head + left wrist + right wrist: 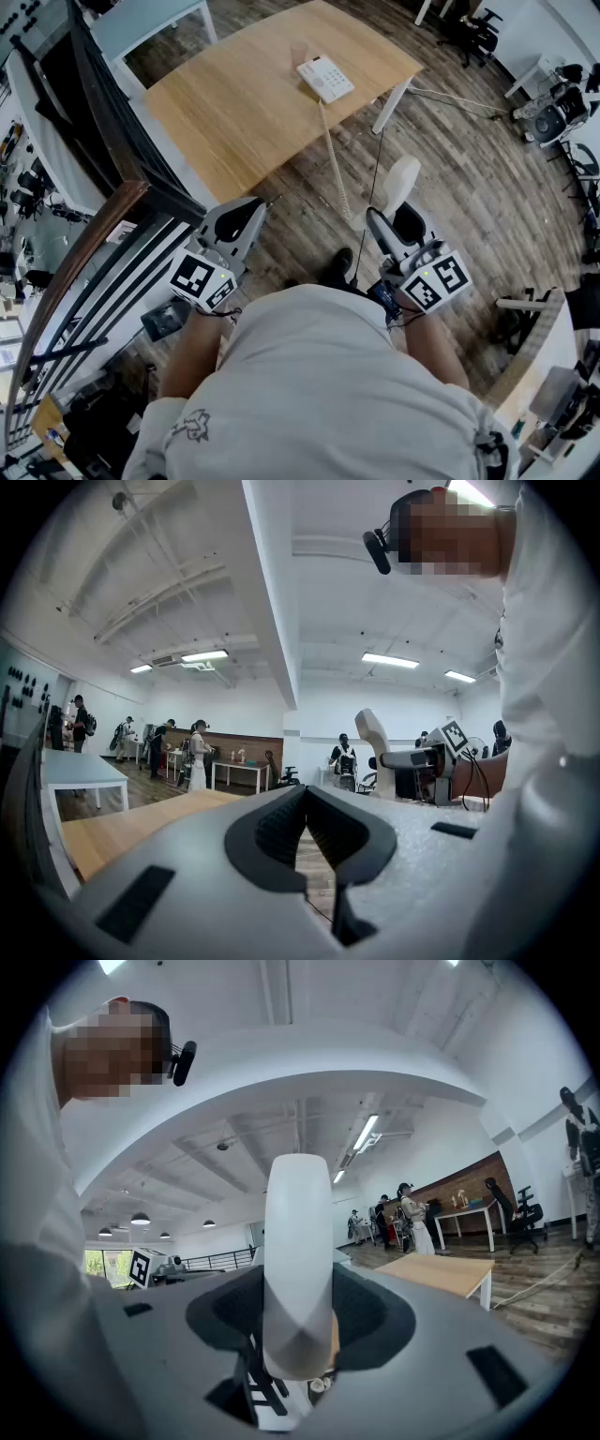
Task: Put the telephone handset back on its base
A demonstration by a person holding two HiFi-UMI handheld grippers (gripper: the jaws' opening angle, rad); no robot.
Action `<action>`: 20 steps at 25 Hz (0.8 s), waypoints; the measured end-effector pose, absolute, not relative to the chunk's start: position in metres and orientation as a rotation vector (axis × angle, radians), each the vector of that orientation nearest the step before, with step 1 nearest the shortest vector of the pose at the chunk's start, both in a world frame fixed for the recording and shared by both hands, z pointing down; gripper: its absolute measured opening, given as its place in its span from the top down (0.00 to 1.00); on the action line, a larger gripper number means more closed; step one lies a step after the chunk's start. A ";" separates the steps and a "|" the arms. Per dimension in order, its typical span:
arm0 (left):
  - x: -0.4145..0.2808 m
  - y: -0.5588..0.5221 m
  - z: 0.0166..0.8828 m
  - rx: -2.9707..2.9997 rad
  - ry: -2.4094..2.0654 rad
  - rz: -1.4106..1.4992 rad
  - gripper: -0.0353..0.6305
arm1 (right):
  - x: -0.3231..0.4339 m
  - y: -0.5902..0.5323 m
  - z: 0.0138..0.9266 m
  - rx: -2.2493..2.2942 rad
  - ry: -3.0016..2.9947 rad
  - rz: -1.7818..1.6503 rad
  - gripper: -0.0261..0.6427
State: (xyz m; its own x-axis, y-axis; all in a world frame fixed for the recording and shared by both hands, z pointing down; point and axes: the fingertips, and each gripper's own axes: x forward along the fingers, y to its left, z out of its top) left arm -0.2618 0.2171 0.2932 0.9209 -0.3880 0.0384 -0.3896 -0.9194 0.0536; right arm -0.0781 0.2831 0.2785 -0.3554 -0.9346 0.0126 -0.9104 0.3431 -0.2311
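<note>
The white telephone base sits near the far edge of a wooden table. A coiled cord runs down from the base off the table's front edge toward me. My right gripper is shut on the white handset, which it holds upright in the air well short of the table. In the right gripper view the handset fills the gap between the dark pads of the right gripper. My left gripper hangs beside it, shut and holding nothing; its jaws meet in a V.
A dark stair railing runs along the left. A white table stands at the far left and black office chairs at the far right. Wooden floor lies between me and the table. Several people stand in the distance.
</note>
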 end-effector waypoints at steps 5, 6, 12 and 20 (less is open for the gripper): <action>-0.248 0.204 0.297 3.012 -0.604 0.055 0.94 | -0.065 0.272 0.282 -1.714 2.463 -0.313 0.63; -0.244 0.201 0.298 3.010 -0.604 0.059 0.94 | -0.061 0.269 0.283 -1.711 2.464 -0.317 0.63; -0.215 0.181 0.303 2.996 -0.599 0.093 0.94 | -0.035 0.246 0.290 -1.697 2.467 -0.363 0.63; -0.144 0.146 0.313 2.967 -0.597 0.139 0.94 | 0.030 0.207 0.302 -1.682 2.493 -0.428 0.63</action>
State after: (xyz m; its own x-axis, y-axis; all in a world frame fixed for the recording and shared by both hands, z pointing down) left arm -0.1443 0.1457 0.3128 0.9184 -0.3796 0.1118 -0.3899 -0.9163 0.0910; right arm 0.0305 0.2068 0.3023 -0.3829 -0.9211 0.0706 -0.8919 0.3487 -0.2878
